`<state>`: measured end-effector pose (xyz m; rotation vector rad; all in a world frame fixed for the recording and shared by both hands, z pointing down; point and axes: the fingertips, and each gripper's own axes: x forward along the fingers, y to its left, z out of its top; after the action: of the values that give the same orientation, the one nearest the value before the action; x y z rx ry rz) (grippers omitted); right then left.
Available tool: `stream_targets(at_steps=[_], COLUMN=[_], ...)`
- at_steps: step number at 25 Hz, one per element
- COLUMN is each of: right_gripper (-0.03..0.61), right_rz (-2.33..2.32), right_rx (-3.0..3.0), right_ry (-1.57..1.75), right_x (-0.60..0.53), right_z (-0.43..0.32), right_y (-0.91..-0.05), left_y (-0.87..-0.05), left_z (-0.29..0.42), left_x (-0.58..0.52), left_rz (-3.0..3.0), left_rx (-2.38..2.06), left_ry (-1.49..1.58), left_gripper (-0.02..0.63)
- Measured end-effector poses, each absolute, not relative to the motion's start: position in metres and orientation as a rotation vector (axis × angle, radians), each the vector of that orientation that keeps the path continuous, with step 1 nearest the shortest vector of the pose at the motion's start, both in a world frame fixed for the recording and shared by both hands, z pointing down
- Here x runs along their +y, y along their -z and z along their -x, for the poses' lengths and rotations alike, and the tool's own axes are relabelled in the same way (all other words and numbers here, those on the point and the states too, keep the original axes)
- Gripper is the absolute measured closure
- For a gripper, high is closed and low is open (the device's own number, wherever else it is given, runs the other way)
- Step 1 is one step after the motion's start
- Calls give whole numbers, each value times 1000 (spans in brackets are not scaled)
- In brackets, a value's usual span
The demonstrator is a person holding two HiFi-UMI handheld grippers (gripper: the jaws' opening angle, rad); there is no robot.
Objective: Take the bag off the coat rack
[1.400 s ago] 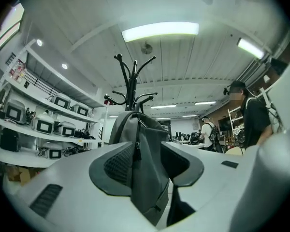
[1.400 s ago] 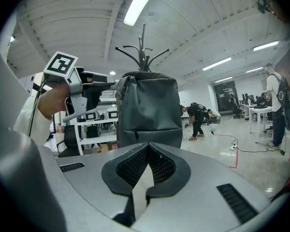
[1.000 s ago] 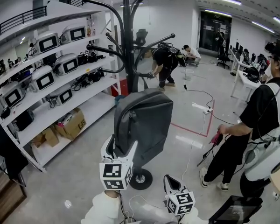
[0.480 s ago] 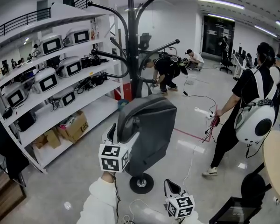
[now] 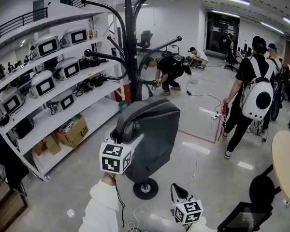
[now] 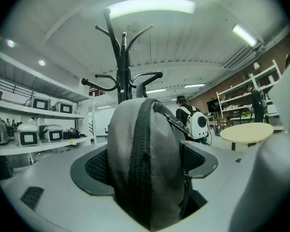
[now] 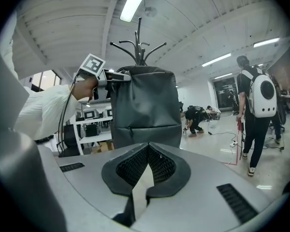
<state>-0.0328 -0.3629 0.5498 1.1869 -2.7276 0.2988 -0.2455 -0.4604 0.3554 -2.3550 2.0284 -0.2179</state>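
L gripper (image 5: 127,138) clenched on top of gray bag (image 5: 152,129). Bag hangs long-axis vertical, just in front of coat rack (image 5: 129,57) pole; prob. off it, hard to tell. R gripper (image 5: 178,191) shut, empty, farther; bag at its 12 o'clock.

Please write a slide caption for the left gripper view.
Left gripper shut on the grey bag, coat rack behind.

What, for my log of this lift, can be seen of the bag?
The bag is a dark grey backpack of smooth fabric, with a front zip line and a padded mesh part near its top, on which the left tool is shut. It hangs upright before the rack. Whether a hook bears it is unclear.
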Motion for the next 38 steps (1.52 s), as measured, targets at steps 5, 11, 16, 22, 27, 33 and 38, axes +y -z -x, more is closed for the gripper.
stream_targets(at_steps=[5,11,16,22,27,33,38], right_gripper=[568,568,568,568,568,568,568], right_rz=[-1198,-1203,-1212,-1233,-1240,-1263,-1281], right_rx=[-2717,-2709,-2707,-2696,-2693,-2694,-2686], right_ry=[-312,-312,-309,-310,-309,-322,-326], right_x=[-367,-370,-370,-370,-370,-372,-374], right_z=[29,25,23,20,15,9,0], right_y=[-555,-554,-553,-552,-553,-552,-552], left_y=[-360,-363,-363,-364,-365,-364,-357], left_z=[243,241,240,246,244,244,240], left_x=[-464,-464,-461,-459,-458,-458,-454], left_rz=[2351,2330,2296,2312,2276,2224,2186], left_rx=[2045,2094,2150,2188,2223,2245,2255], left_ry=[200,174,161,132,135,129,91], left_gripper=[201,205,348,470,480,539,555])
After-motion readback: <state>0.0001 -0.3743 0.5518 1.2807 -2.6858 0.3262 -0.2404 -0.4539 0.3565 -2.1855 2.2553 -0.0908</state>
